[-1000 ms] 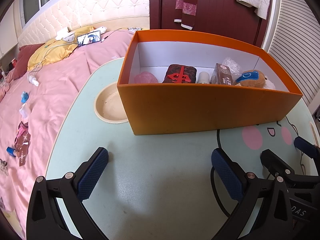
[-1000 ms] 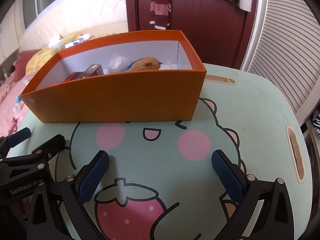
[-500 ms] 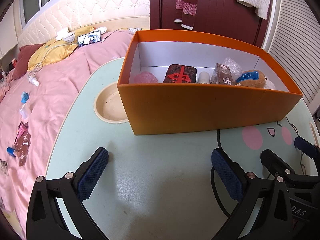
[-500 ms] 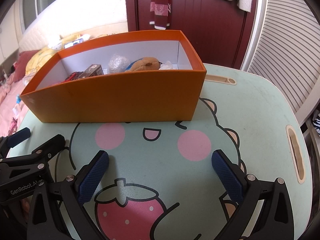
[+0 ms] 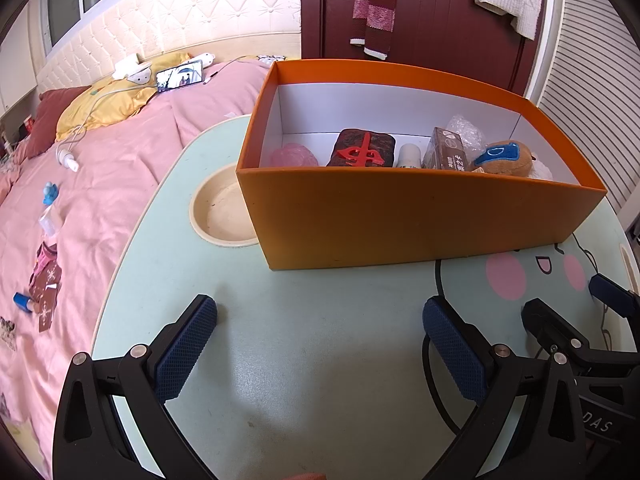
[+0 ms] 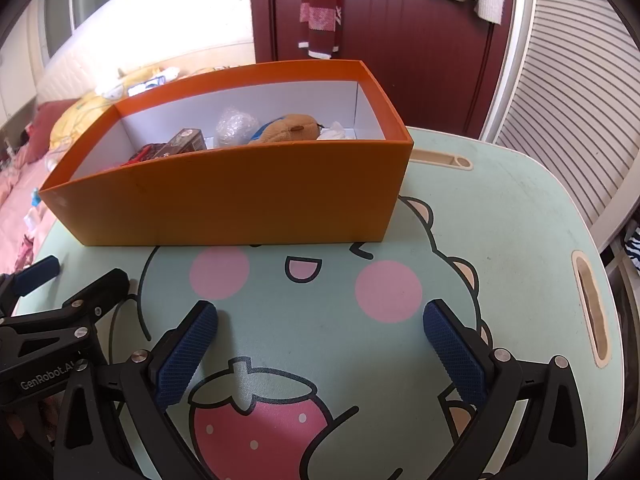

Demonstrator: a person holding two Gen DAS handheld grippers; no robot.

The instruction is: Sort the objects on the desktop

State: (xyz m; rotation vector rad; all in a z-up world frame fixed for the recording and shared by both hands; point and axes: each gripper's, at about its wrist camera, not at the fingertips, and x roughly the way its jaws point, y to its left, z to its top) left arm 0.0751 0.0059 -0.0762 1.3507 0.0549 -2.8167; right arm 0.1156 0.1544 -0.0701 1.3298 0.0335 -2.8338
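An orange box stands on the mint cartoon table. Inside it lie a pink lump, a dark block with a red character, a white bottle, a brown carton, a crinkled clear bag and a brown plush toy. My left gripper hovers open over the bare tabletop in front of the box. My right gripper is open too, above the strawberry print, with nothing between its fingers.
A round cream cup recess sits in the table left of the box. A slot handle is cut near the right edge. A pink bed with small items lies left of the table. A dark red door stands behind.
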